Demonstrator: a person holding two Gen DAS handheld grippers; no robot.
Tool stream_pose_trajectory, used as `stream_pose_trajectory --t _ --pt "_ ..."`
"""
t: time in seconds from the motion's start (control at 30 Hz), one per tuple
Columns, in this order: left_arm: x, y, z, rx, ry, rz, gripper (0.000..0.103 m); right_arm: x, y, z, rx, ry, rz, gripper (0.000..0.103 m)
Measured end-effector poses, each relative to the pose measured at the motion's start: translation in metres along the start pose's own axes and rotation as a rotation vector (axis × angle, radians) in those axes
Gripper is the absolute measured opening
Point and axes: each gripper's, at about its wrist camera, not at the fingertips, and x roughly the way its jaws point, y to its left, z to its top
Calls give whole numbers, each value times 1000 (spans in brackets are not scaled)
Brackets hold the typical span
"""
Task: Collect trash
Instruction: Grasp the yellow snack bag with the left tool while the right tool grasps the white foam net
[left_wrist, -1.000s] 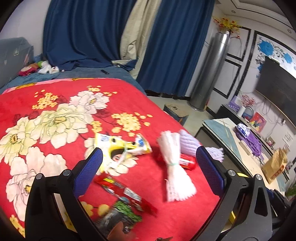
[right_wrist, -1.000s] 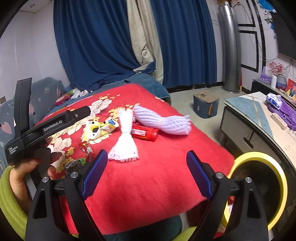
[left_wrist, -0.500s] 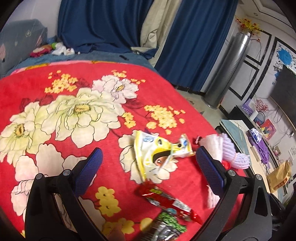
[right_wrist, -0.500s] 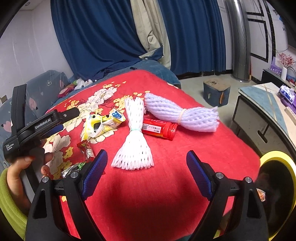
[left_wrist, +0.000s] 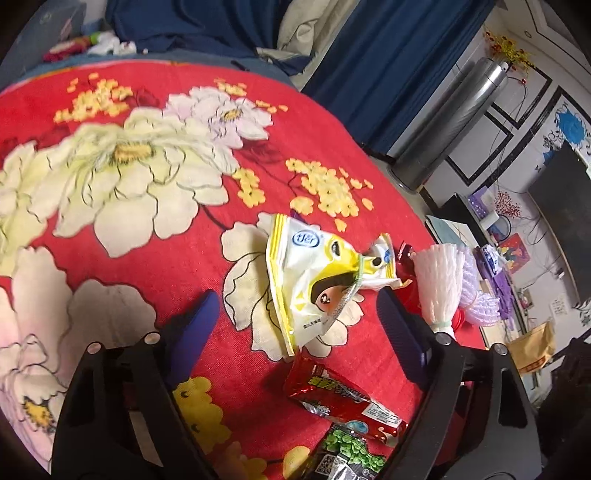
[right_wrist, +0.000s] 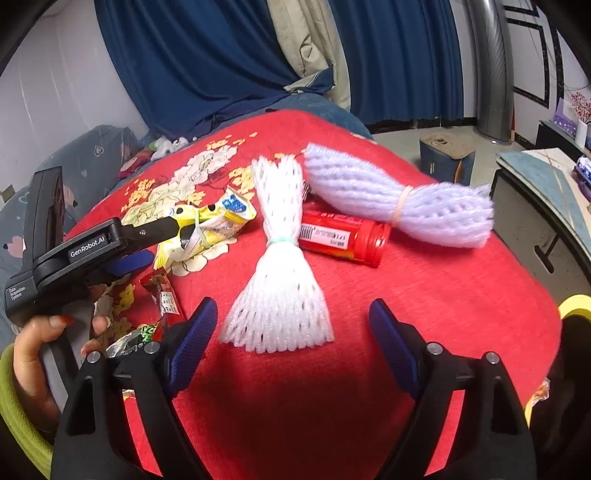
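The yellow-and-white snack bag is lying on the red floral bedspread, its length running away between my left jaws, which are closing, empty; my right jaws, likewise narrowing, are straddling the white foam net.

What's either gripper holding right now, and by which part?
Nothing is held. The left gripper is closing over the yellow snack bag without touching it; the right gripper is closing around the white foam net, pads clear.
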Motion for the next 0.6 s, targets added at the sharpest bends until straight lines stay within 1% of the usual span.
stream_pose_trajectory --t 0.03,0.17,0.23,0.27,0.33,0.47,0.57,0.6 --pt "2 2 0 -8 5 -7 75 2 0 0 3 4 2 80" --pt "4 3 -1 -24 13 -33 71 12 -2 -4 27 34 15 73" --pt "4 3 -2 -25 18 -37 65 15 -2 -6 34 40 12 69" --pt "4 3 -3 -23 21 -39 63 16 -3 -7 34 40 11 66" --pt "5 1 -4 -19 28 -46 56 15 -3 -9 29 36 10 61" --pt "6 2 -4 -24 35 -50 49 15 -3 -11 25 36 22 46" --pt "8 3 -3 -35 39 -52 37 14 -2 -13 13 37 29 35" --pt "8 4 -3 -36 41 -54 30 13 -1 -14 10 37 32 32"
